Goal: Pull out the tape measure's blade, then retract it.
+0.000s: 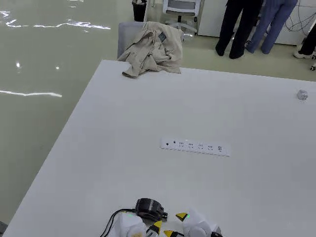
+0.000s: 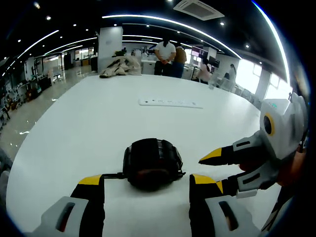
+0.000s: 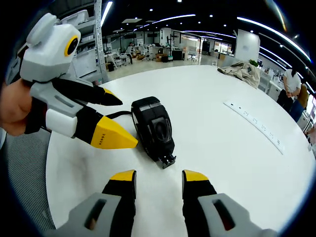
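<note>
The left claw (image 2: 146,180) is spread wide and empty, with the black tape measure (image 2: 152,163) lying on the white counter (image 2: 98,113) just past its tips at 12 o'clock. The right claw (image 3: 159,175) is parted more narrowly and nothing is held in it. In the right gripper view the case's long axis is seen running from 11 to 6 o'clock, with the blade hook pointed at the right claw. Whether the left tips touch the case cannot be told. In the head view both claws are cut off at 6 o'clock, and a power strip (image 1: 195,146) is seen further out at 1 o'clock.
</note>
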Available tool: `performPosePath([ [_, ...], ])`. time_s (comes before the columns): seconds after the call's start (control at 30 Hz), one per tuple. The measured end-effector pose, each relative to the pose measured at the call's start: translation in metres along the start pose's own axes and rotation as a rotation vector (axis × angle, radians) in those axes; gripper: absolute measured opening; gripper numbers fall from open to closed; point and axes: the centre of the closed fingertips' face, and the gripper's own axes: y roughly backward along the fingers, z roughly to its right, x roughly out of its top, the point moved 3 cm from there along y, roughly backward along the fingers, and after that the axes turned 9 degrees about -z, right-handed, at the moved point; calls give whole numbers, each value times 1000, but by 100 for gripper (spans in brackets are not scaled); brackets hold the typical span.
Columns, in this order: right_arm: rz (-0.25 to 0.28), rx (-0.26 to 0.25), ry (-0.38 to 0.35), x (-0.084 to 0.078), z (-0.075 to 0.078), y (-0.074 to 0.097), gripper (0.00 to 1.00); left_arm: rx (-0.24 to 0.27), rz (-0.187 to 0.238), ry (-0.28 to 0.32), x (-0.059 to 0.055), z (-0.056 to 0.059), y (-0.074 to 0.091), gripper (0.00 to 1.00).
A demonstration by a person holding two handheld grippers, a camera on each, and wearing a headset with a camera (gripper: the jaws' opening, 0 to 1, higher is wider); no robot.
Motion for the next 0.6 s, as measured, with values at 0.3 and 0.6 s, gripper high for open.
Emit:
performPosePath([
  [0.3, 27, -36, -16, -1, -10, 22, 40, -29, 17, -22, -6, -1, 14, 67],
  [0.6, 68, -77, -82, 1, -17, 45, 42, -56, 37, -46, -13, 0, 29, 70],
])
